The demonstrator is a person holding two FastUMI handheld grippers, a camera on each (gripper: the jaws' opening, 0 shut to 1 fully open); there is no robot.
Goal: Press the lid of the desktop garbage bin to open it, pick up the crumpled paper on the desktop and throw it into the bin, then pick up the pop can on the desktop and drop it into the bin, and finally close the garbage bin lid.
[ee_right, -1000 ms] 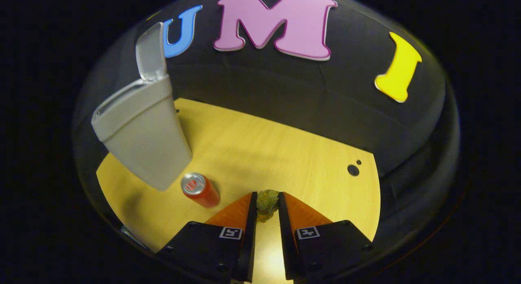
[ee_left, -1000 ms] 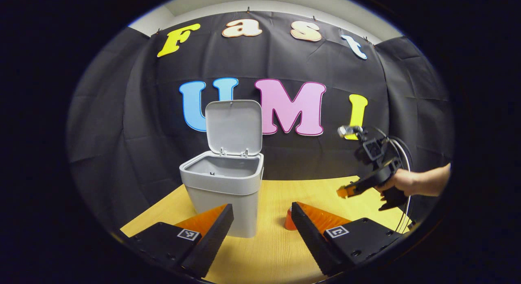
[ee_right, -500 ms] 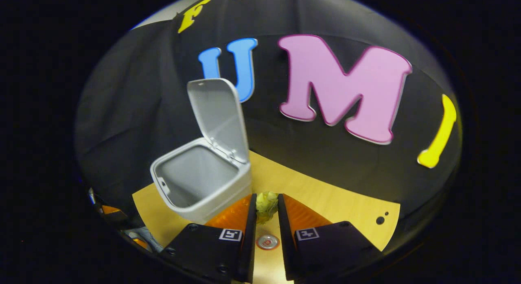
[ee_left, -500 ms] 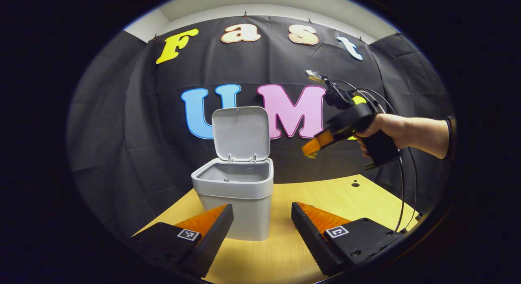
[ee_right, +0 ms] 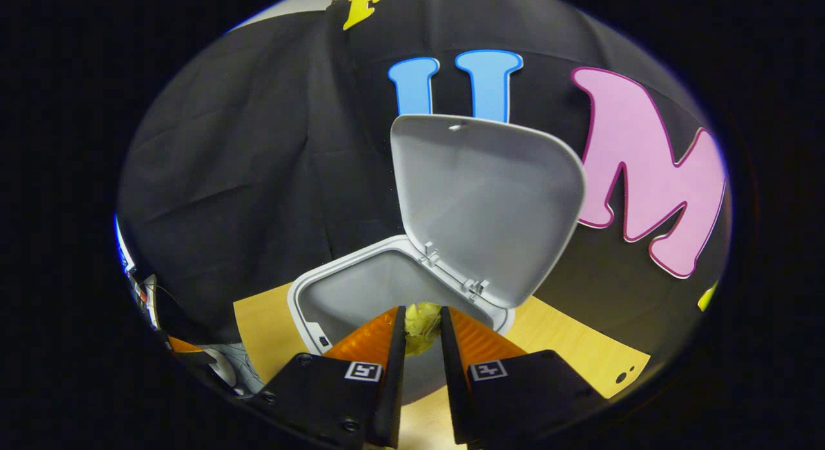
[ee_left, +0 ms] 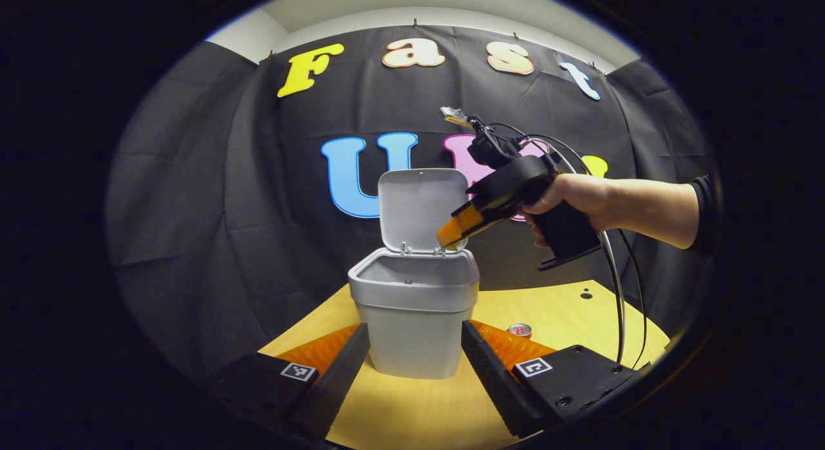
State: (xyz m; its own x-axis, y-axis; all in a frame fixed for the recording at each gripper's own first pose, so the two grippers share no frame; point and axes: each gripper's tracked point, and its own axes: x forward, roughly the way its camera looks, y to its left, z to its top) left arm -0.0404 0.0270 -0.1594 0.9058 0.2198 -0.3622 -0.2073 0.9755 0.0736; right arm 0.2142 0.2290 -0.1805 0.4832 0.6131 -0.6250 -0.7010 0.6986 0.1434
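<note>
The grey desktop bin (ee_left: 414, 321) stands on the yellow table with its lid (ee_left: 420, 208) raised upright. My right gripper (ee_left: 449, 238), held by a hand (ee_left: 577, 202), hangs over the bin's right back corner and points down into it. In the right gripper view that gripper (ee_right: 422, 324) is shut on the crumpled yellowish paper (ee_right: 421, 321), just above the bin's open mouth (ee_right: 367, 292), with the lid (ee_right: 483, 198) behind it. My left gripper (ee_left: 412, 356) stands open low over the table, its fingers on either side of the bin's front. The top of the red pop can (ee_left: 519, 330) peeks out behind its right finger.
The yellow table (ee_left: 567, 314) has two small holes (ee_left: 585, 294) near its back right. Cables (ee_left: 619, 289) hang from the right gripper down to the table's right edge. Black cloth walls close the booth behind and at both sides.
The right gripper has carried the paper up and leftward, from over the table to above the open bin. The left gripper's view has shifted, so the bin now sits between its fingers.
</note>
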